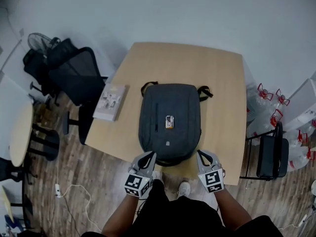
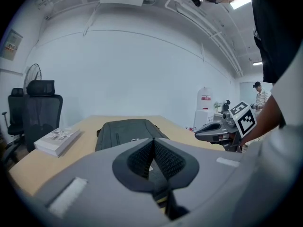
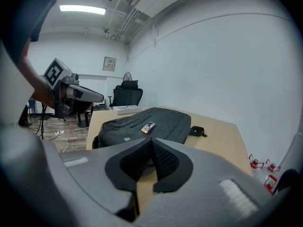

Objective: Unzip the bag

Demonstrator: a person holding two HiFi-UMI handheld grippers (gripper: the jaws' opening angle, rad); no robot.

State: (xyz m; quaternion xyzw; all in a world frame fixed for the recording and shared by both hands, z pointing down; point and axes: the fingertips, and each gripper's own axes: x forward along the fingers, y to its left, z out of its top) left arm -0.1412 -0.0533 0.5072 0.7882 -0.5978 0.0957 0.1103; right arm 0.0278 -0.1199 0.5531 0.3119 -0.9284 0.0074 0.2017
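Note:
A dark grey backpack (image 1: pixel 169 123) lies flat on the light wooden table (image 1: pixel 217 73), straps toward the far side, a small orange-and-white tag (image 1: pixel 169 122) on its front. My left gripper (image 1: pixel 149 157) is shut and hovers at the bag's near left corner, holding nothing. At the near right corner my right gripper (image 1: pixel 202 155) is shut too, also empty. The left gripper view looks over closed jaws at the backpack (image 2: pixel 126 131) and the right gripper (image 2: pixel 222 129). From the right gripper view the backpack (image 3: pixel 147 125) lies ahead, beyond closed jaws.
A white book (image 1: pixel 110 101) lies on the table's left side. Black office chairs (image 1: pixel 74 73) stand to the left, a black chair (image 1: pixel 269 154) and water bottles (image 1: pixel 264 107) to the right. A round side table (image 1: pixel 20 132) is at far left. The table's near edge is by my legs.

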